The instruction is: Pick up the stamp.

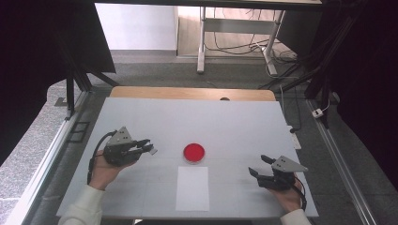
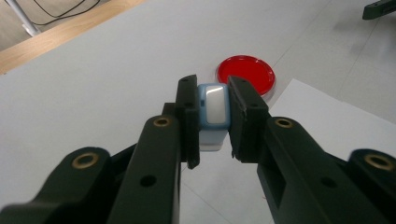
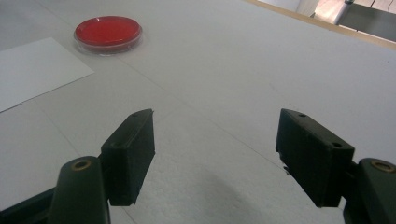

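Note:
My left gripper hovers over the left part of the white table, shut on a small pale-blue block with a white face; the block pokes out past the jaw tips. A round red dish sits at the table's middle, to the right of that gripper, and lies just beyond the held block in the left gripper view. My right gripper rests at the right front, jaws wide open with nothing between them. The red dish is far off at its upper left.
A white sheet of paper lies in front of the dish, near the table's front edge. A wooden strip runs along the far edge of the table. Beyond stand metal legs and cables on the floor.

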`<state>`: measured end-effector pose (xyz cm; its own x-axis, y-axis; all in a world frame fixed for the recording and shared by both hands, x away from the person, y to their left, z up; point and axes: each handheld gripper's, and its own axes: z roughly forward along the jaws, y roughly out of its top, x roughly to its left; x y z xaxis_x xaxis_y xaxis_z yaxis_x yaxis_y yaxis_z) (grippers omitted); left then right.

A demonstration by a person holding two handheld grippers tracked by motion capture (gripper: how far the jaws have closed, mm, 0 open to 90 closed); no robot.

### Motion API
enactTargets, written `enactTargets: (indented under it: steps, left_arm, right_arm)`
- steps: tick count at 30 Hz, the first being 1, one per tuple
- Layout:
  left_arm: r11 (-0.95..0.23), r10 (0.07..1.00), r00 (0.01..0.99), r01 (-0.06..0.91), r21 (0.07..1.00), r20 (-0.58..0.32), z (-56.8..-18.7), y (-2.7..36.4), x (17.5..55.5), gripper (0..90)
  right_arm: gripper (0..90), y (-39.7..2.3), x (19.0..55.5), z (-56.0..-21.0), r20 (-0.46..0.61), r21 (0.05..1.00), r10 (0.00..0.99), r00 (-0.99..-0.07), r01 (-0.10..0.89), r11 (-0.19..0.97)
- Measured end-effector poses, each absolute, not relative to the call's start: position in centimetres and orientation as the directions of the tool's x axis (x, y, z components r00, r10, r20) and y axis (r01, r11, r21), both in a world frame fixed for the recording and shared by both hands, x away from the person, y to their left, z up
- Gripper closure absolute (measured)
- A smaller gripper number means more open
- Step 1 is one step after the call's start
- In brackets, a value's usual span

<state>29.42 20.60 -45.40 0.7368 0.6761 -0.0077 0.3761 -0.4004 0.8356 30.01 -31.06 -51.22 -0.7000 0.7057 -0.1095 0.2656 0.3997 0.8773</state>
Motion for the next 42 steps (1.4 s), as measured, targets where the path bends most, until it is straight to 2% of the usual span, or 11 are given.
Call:
enactTargets:
  steps: [23,42]
  left_arm:
    - [-0.374,0.63,0.775,0.349,0.86,-0.041,-44.5,18.1,29.7,74.4]
    - [-0.38,0.58,0.811,0.349,0.856,-0.073,-44.8,14.2,30.2,74.4]
  right_arm:
    - [27.8,-31.0,29.7,-51.2,-0.117,0.878,0.706,-0.698,0.259,0.402]
    - [27.8,-31.0,29.7,-51.3,-0.115,0.876,0.709,-0.696,0.264,0.402]
